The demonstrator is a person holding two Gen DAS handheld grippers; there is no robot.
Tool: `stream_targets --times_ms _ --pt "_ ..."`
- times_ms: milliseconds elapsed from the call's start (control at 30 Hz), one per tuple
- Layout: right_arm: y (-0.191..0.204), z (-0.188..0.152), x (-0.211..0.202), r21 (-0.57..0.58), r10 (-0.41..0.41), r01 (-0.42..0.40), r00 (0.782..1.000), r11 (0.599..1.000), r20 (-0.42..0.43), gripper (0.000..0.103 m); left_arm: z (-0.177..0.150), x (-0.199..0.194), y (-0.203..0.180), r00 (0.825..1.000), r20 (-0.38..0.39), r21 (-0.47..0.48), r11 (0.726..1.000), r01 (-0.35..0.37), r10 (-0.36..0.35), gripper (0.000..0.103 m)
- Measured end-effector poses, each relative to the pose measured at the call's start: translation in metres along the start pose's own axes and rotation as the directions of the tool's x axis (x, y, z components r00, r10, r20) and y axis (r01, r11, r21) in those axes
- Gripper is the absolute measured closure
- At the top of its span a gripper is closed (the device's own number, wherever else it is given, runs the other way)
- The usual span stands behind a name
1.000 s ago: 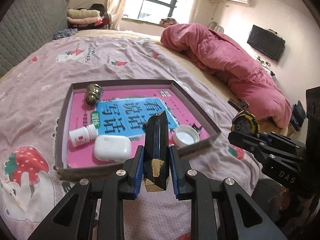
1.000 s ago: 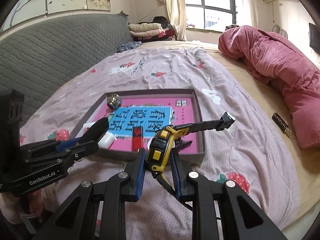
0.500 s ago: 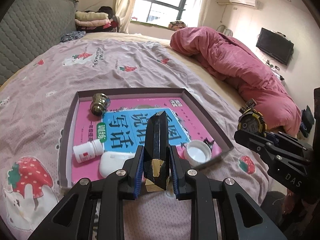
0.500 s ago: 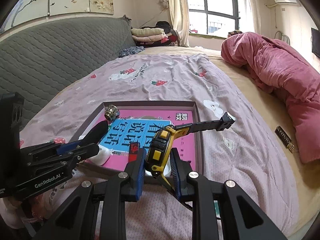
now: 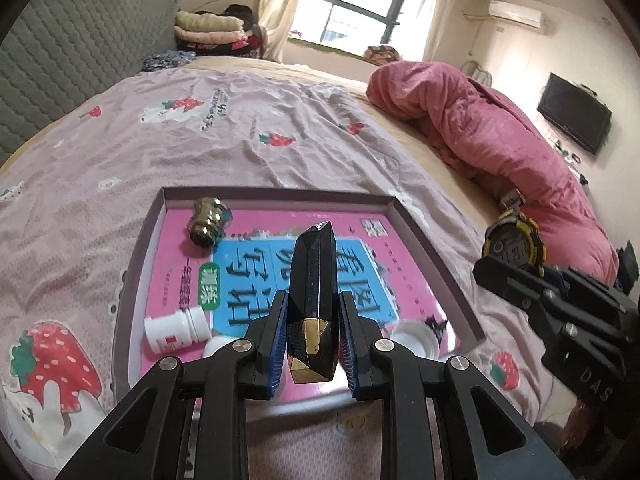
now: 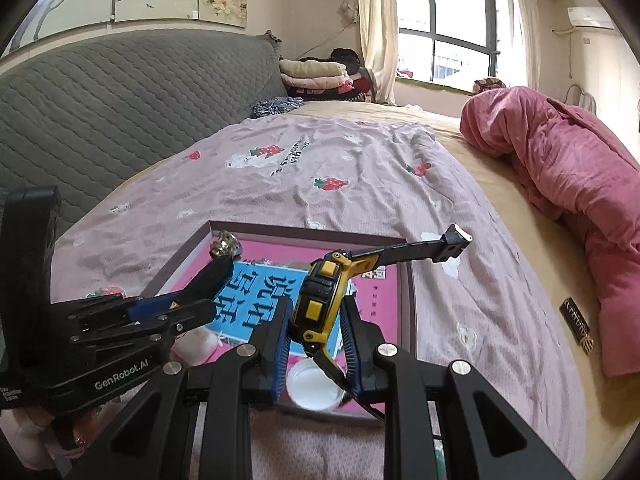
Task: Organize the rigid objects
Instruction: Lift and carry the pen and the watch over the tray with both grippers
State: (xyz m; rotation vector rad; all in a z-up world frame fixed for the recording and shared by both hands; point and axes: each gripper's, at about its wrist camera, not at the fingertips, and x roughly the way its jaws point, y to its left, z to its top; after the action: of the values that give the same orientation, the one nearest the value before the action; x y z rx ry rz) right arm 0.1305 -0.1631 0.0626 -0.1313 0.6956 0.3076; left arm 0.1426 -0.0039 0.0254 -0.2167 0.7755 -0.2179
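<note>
Both grippers are matte black plastic with triangular cut-outs and round silver screws. The left gripper (image 5: 312, 336) has blue ribbed pads (image 5: 279, 336) and white "GenRobot.AI" lettering on its side. The right gripper (image 6: 316, 340) has matching blue pads (image 6: 281, 340) and reads "DAS".

Left gripper (image 5: 312, 334): advanced over the near edge of the tray (image 5: 436, 240); white case now almost wholly hidden beneath it, black faceted piece (image 5: 313, 288) over the book (grip as before).
Right gripper (image 6: 316, 338): advanced likewise; yellow watch (image 6: 320, 300) now above the tray's near right corner, white lid (image 6: 314, 386) directly below.
</note>
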Motion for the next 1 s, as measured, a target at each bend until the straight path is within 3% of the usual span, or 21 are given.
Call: stream_targets --times_ms 233,500,1000 --pt "-0.001 0.005 0.009 -0.008 0.0 0.0 1.0 1.0 -0.021 0.079 0.015 0.01 0.002 1.0 -0.018 -0.094 0.995 0.012 -0.014 0.078" --pt "-0.002 0.005 0.016 -0.02 -0.015 0.015 0.999 1.0 -0.043 0.079 0.004 0.021 -0.003 0.998 -0.058 -0.041 0.999 -0.014 0.012 0.078" --pt "0.001 -0.002 0.044 -0.025 0.0 -0.003 0.991 1.0 -0.135 0.079 -0.011 0.045 0.006 0.99 -0.138 -0.035 0.999 -0.036 0.03 0.078"
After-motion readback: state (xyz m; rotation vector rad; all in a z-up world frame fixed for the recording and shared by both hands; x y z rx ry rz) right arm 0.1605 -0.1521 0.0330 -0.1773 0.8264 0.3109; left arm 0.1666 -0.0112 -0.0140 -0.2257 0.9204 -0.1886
